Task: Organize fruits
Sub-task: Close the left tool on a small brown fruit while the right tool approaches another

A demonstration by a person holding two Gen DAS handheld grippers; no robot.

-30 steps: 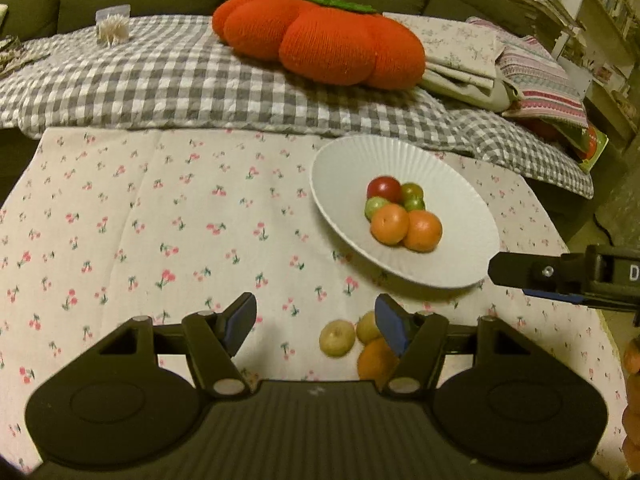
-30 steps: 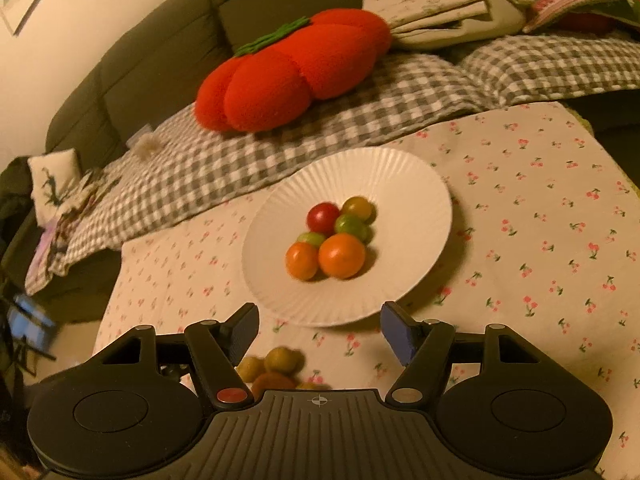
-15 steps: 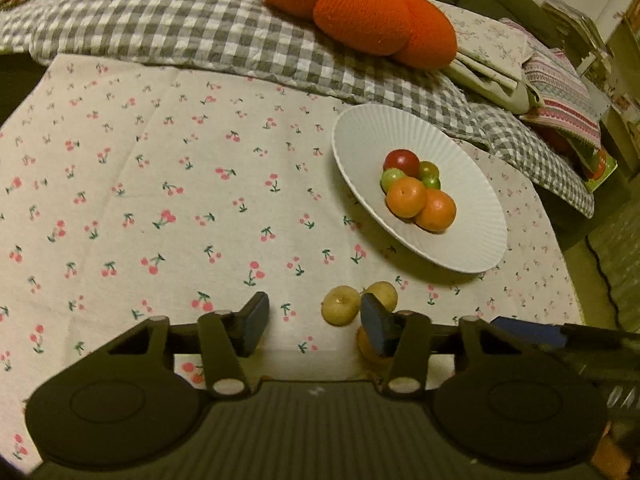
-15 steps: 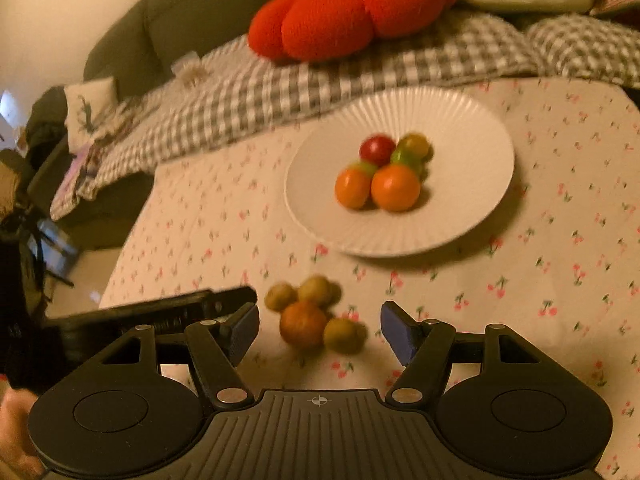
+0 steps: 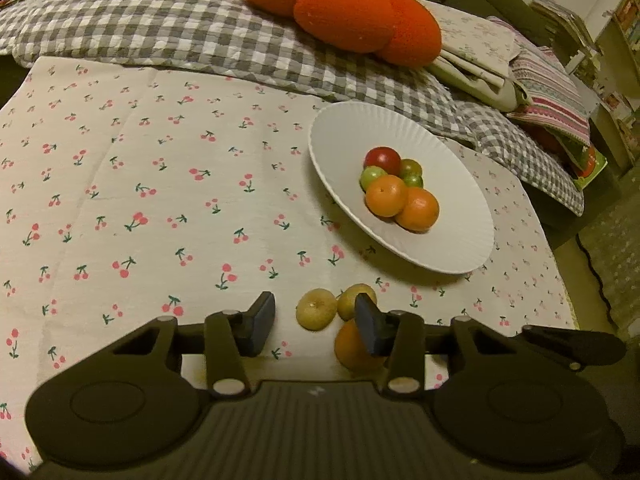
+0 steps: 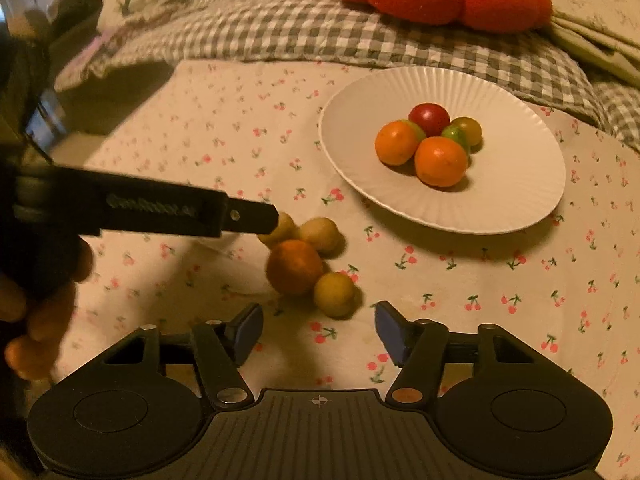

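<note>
A white ribbed plate on the cherry-print cloth holds two oranges, a red tomato and small green fruits. Loose fruit lies on the cloth nearer me: yellowish round fruits and an orange. My left gripper is open, low over the cloth, with a yellowish fruit just beyond its fingertips. My right gripper is open and empty, just short of the loose fruit. The left gripper's finger reaches in from the left.
A grey checked blanket lies along the table's far side with a big orange pumpkin cushion on it. Folded cloths lie at the back right. The table's right edge drops off near the plate.
Both grippers have come down closer to the loose fruit. The left gripper's jaws have narrowed somewhat. The right view has swung left, bringing the left gripper into it.
</note>
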